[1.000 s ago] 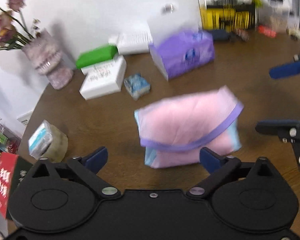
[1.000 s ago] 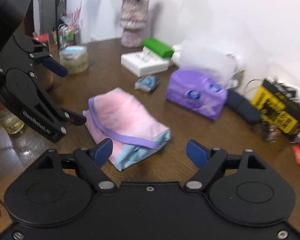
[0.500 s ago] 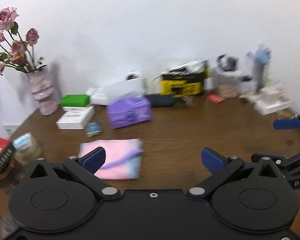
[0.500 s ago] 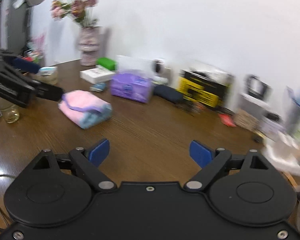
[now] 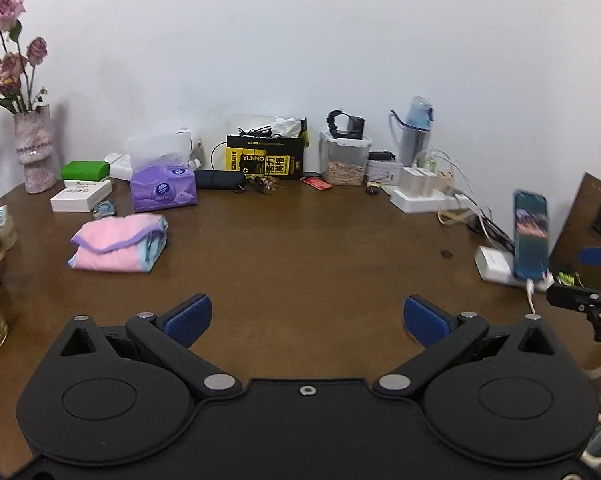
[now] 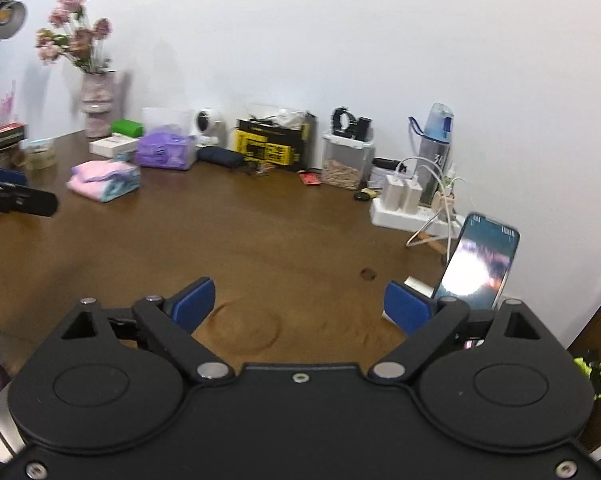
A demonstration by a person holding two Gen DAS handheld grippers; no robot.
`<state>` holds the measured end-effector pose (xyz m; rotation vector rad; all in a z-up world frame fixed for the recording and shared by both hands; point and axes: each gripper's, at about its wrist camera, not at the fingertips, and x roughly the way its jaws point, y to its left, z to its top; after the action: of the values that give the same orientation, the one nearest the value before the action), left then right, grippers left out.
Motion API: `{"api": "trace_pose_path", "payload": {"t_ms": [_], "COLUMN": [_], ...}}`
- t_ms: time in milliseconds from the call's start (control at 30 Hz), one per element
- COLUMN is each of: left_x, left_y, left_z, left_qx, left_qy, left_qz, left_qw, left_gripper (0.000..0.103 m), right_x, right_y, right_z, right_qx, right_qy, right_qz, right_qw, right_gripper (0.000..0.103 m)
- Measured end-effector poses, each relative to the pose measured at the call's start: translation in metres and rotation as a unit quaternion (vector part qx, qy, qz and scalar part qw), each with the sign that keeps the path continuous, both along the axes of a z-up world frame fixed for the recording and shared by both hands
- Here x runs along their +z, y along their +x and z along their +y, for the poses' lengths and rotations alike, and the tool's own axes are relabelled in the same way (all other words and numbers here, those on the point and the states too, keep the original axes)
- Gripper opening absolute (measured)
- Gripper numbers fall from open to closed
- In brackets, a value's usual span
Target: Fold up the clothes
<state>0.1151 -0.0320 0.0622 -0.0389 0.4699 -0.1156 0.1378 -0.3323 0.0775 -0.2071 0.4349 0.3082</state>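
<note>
A folded pink garment (image 5: 116, 245) with purple trim and a light blue edge lies on the brown wooden table (image 5: 300, 240), far left. It also shows in the right wrist view (image 6: 104, 179), far left near the back. My left gripper (image 5: 306, 318) is open and empty, well back from the garment and to its right. My right gripper (image 6: 300, 304) is open and empty over bare table, far from the garment. The right gripper's fingers (image 5: 596, 258) show at the left wrist view's right edge. The left gripper's fingers (image 6: 20, 200) show at the right wrist view's left edge.
Along the wall stand a vase of pink roses (image 5: 34, 152), white and green boxes (image 5: 82, 196), a purple tissue pack (image 5: 163, 189), a yellow-black box (image 5: 266, 158), a clear canister (image 5: 344, 160), a blue bottle (image 5: 416, 132) and a power strip (image 5: 424, 200). A propped phone (image 6: 478, 260) stands at the right.
Both grippers have pulled back and away from the folded garment, turning right. The garment stays put on the table's left side.
</note>
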Motion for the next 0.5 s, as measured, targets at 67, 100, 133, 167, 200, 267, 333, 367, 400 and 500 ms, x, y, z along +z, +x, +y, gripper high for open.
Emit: {"api": "trace_pose_path", "payload": {"t_ms": [67,100,133,167,200,267,333,367,400,500], "left_x": [-0.006,-0.011,-0.013,-0.015,-0.018,-0.021,-0.024,-0.024,-0.024,-0.024], "left_y": [-0.019,-0.034,-0.042,-0.053,-0.065,-0.083,-0.099,-0.107,-0.115,-0.127], "left_z": [0.001,0.0,0.0,0.0,-0.001,-0.002,0.0,0.002,0.005,0.01], "left_qx": [0.011,0.02,0.023,0.028,0.034,0.044,0.057,0.061,0.062,0.065], "left_qy": [0.008,0.017,0.024,0.034,0.044,0.054,0.051,0.045,0.041,0.041], "left_qz": [-0.006,-0.01,-0.013,-0.021,-0.03,-0.04,-0.046,-0.047,-0.049,-0.05], "left_qw": [0.9999,0.9996,0.9994,0.9988,0.998,0.9968,0.9961,0.996,0.996,0.9958], "left_gripper": [0.103,0.103,0.103,0.103,0.103,0.103,0.103,0.103,0.103,0.103], "right_x": [-0.007,-0.01,-0.013,-0.016,-0.017,-0.018,-0.023,-0.027,-0.032,-0.048], "right_y": [-0.032,-0.042,-0.052,-0.064,-0.072,-0.089,-0.108,-0.117,-0.126,-0.149], "right_z": [0.006,0.008,0.012,0.018,0.023,0.028,0.032,0.034,0.036,0.045], "right_qx": [0.013,0.015,0.017,0.019,0.018,0.001,-0.017,-0.024,-0.031,-0.047], "right_qy": [0.004,0.008,0.01,0.01,0.008,0.027,0.073,0.095,0.111,0.127], "right_qz": [-0.007,-0.006,-0.005,-0.002,-0.004,-0.013,-0.014,-0.013,-0.012,-0.009], "right_qw": [1.0,1.0,1.0,1.0,1.0,1.0,0.997,0.995,0.993,0.991], "right_gripper": [0.095,0.095,0.095,0.095,0.095,0.095,0.097,0.097,0.097,0.097]}}
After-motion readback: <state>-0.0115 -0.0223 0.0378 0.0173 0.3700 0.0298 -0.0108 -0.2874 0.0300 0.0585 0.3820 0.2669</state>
